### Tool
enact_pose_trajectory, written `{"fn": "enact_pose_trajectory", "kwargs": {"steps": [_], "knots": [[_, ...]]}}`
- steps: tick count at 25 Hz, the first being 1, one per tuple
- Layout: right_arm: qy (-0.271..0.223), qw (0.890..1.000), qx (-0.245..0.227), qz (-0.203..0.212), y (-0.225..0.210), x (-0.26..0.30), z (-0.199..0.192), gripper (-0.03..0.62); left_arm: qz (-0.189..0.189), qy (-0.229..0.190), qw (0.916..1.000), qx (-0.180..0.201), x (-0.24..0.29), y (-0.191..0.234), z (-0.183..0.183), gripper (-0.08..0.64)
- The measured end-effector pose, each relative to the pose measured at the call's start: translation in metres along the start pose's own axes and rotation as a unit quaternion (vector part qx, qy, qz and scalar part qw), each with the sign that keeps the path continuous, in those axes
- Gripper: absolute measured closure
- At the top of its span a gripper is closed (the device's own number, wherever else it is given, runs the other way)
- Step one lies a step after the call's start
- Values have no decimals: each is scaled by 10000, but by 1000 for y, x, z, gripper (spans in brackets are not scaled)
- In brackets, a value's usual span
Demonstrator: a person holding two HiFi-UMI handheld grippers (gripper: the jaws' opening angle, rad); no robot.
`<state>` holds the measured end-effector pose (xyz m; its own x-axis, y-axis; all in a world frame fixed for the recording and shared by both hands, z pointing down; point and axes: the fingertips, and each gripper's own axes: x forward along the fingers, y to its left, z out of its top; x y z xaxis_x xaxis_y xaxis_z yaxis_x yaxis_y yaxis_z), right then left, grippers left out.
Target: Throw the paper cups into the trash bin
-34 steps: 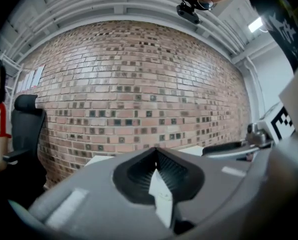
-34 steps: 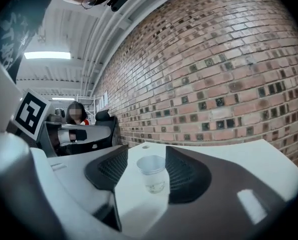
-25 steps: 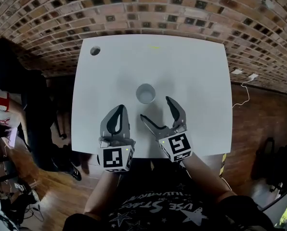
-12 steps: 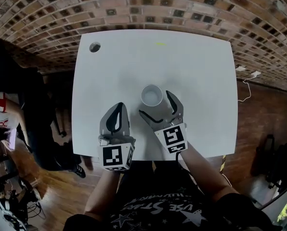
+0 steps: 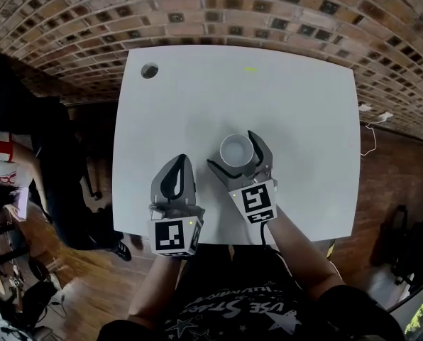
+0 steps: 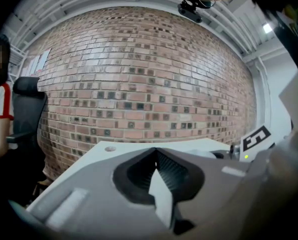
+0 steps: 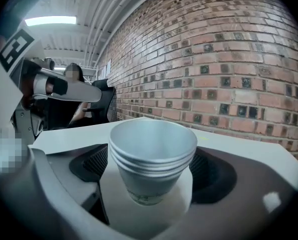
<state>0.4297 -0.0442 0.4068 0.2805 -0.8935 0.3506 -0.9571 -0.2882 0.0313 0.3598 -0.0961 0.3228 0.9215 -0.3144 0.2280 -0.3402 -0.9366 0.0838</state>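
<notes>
The right gripper [image 5: 234, 151] is opening its jaws around the upright stack of paper cups [image 7: 153, 154] on the white table [image 5: 289, 105], pads clear of it, while the left gripper [image 5: 176, 163] is staying clenched and empty just beside.

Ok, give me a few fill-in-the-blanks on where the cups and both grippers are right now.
1. The paper cups stand upright, nested in one stack, on the white ___.
2. The right gripper, its jaws opening, has the ___ between them.
3. The left gripper has its jaws ___, with nothing between them.
Missing words: table; paper cups; shut.
</notes>
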Motion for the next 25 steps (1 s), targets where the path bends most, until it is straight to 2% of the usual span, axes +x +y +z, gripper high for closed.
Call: {"fn": "enact_pose_trajectory", "kwargs": {"steps": [7, 12, 13, 14, 15, 17, 21, 25], "knots": [[-286, 9993, 195, 173, -5, 12, 10, 94, 156, 40, 9998, -116, 2, 6, 1, 554], [-244, 9988, 346, 258, -5, 17, 11, 98, 186, 30, 9998, -114, 3, 10, 4, 555], [-266, 9986, 376, 263, -6, 16, 12, 108, 181, 7, 9998, -99, 3, 10, 3, 555], [-293, 9984, 412, 246, -7, 14, 11, 152, 176, -6, 9998, -85, 1, 9, 2, 555], [-322, 9982, 450, 217, -8, 12, 10, 230, 177, 7, 9998, -79, 0, 8, 1, 555], [-387, 9980, 464, 182, -11, 11, 11, 232, 188, 40, 9998, -48, 0, 8, 1, 555], [-461, 9983, 169, 304, -8, 6, 15, 235, 229, -2, 9997, 36, -3, 9, 5, 555], [-572, 9969, 271, 462, -4, -5, 24, 236, 299, -93, 9995, 87, -9, 6, 11, 554]]}}
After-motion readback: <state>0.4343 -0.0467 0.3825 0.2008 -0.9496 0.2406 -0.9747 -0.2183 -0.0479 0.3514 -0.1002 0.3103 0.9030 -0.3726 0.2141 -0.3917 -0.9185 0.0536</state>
